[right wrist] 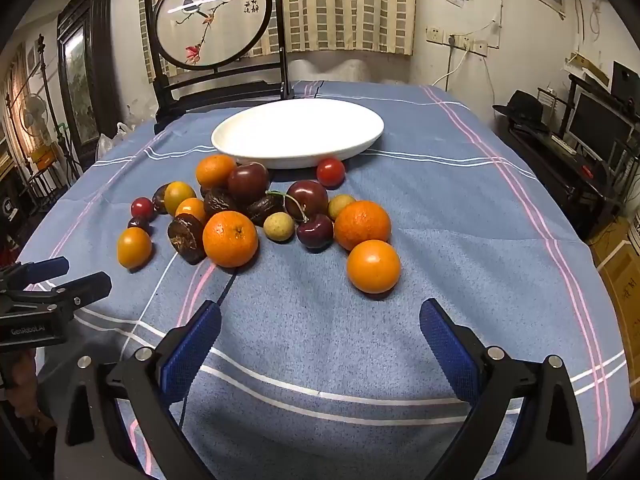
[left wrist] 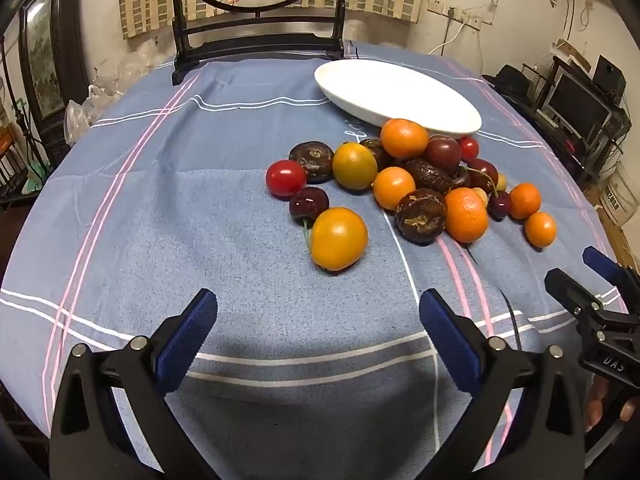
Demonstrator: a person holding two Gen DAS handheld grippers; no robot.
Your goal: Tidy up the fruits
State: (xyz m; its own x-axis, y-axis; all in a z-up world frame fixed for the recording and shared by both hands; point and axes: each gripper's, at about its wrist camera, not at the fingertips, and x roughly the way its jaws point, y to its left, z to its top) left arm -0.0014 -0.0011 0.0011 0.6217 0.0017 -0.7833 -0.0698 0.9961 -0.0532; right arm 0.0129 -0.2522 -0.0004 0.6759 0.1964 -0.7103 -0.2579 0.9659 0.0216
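Blue striped cloth (right wrist: 440, 216) covers the tabletop, cluttered room behind. Nothing organized yet, by my read: white oval plate (right wrist: 298, 134) toward the far edge sits bare, and every fruit is loose on the cloth in a heap just in front of it, mid-table. Oranges, e.g. nearest one (right wrist: 373, 266), yellow tomato (left wrist: 338, 238) on the heap's near side, plus cherries, red cherry tomatoes, dark wrinkled fruits; all left to move. My left gripper (left wrist: 318, 308) and right gripper (right wrist: 320, 318) both gape wide, nothing btwn the pads, hovering near the front edge. Framed embroidery screen (right wrist: 214, 20) stands at the far edge, clear of the plate. Fruits touch each other, so neighbours may roll.
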